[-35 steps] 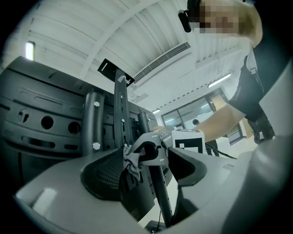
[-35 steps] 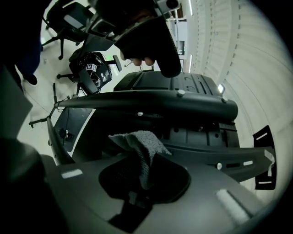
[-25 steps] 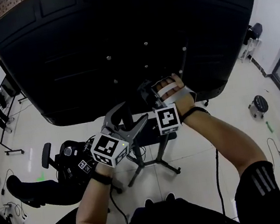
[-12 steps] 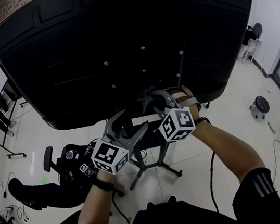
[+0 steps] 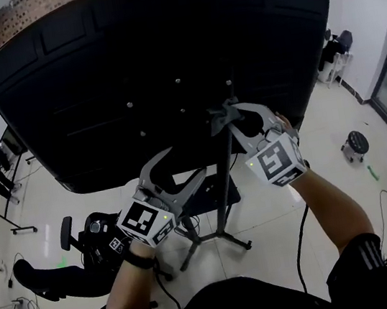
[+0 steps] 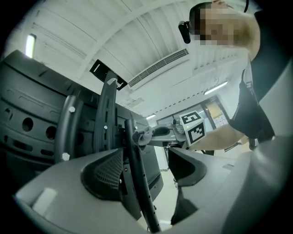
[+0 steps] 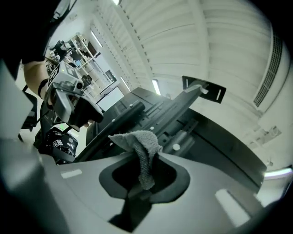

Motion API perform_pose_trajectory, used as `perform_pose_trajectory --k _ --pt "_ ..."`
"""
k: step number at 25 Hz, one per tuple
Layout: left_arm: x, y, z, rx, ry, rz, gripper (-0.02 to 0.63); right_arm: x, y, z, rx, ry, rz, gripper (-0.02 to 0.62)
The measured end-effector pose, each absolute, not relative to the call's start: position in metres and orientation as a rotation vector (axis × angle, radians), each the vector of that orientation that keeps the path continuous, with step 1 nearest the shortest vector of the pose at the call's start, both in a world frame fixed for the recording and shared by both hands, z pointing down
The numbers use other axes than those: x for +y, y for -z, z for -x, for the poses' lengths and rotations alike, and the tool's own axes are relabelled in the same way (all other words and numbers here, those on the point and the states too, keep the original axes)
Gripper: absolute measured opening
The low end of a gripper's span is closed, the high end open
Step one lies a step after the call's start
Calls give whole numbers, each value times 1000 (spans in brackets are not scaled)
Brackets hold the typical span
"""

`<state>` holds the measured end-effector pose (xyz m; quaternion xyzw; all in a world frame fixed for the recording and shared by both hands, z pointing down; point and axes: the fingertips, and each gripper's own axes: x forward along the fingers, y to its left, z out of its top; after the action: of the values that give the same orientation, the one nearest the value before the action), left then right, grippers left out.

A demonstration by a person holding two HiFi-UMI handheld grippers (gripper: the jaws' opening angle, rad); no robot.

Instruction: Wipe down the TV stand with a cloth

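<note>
Head view: the right tongs (image 5: 230, 121) were pinched shut on the grey cloth (image 5: 217, 118), which they held against the stand's pole (image 5: 222, 189) high up, close to the back of the TV (image 5: 128, 66). The left tongs (image 5: 184, 162) hung lower and to their left, jaws apart. Below both, the base legs (image 5: 214, 238) spread over the floor.

Left gripper view: the jaws stood wide apart and gripped nothing. The pole (image 6: 137, 183) ran up between them, nearer the left jaw; whether it touched could not be told.

Right gripper view: the jaws were closed on the cloth (image 7: 137, 139), which bunched over their tips beside the pole.

The wipe seemed to be under way at the pole's top, with the lower pole and legs probably left. The TV's back crowded the right tongs ahead. The open room lay down the pole, though the left tongs straddled that path.
</note>
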<state>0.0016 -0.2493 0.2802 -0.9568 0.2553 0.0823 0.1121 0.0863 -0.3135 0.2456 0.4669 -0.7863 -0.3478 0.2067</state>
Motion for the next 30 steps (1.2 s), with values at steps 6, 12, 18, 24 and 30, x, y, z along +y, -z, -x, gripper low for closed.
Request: perform_pose_trajectory --k 6,12,18,24,30 --pt "-250 -248 -29 705 -250 2769 333 -327 -207 -135 -2133 995 -1404 58" --pt "-258 -233 -54 690 -270 2748 333 -357 -188 -156 -2069 1016 -1430 58" --pt "-263 -234 -69 716 -245 2749 333 -387 -199 -160 -2041 1017 -1375 58" --pt "-274 -245 -75 751 -228 2755 333 -391 -201 -175 -2042 1021 -1374 58" --pt "-277 -251 -96 731 -229 2775 333 -393 -204 -221 -2053 950 -1450 58"
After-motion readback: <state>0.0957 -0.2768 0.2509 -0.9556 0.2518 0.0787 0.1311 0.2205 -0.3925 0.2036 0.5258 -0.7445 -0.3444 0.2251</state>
